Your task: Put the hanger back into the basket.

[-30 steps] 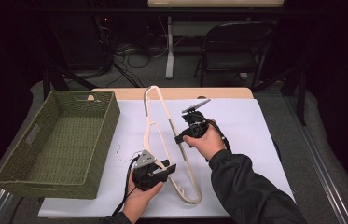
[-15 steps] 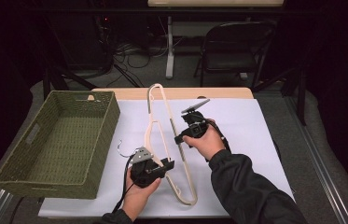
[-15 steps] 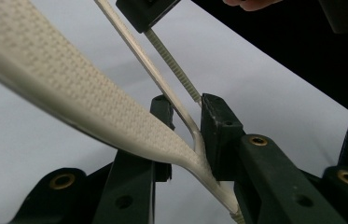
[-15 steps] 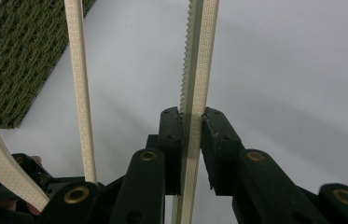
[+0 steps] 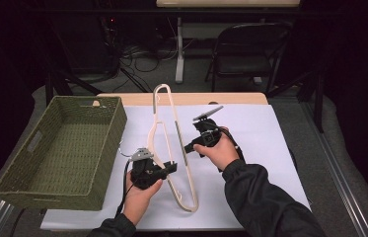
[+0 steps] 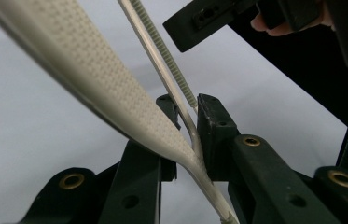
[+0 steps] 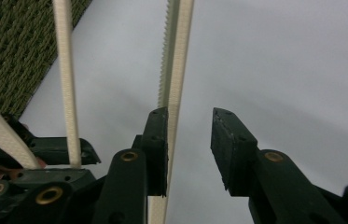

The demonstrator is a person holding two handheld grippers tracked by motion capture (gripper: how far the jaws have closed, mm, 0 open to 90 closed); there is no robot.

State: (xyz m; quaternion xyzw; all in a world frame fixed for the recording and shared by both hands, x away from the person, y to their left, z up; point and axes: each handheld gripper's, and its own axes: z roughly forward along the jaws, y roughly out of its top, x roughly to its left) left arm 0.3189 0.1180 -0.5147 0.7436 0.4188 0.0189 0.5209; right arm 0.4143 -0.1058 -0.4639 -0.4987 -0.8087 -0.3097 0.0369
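Jaws of the left gripper (image 6: 188, 116), just closing, clamp the cream plastic hanger (image 5: 171, 148) near its shoulder corner; jaws of the right gripper (image 7: 188, 140), just opening, stand apart around the hanger's ribbed bar, one pad touching it, the other clear. Hanger is held tilted above the white tabletop (image 5: 270, 148) at centre frame in the high view, its metal hook toward the woven green basket (image 5: 58, 148) at left. Judged stage: handover to the left gripper done; transfer into the basket remains. No legible writing or brand.
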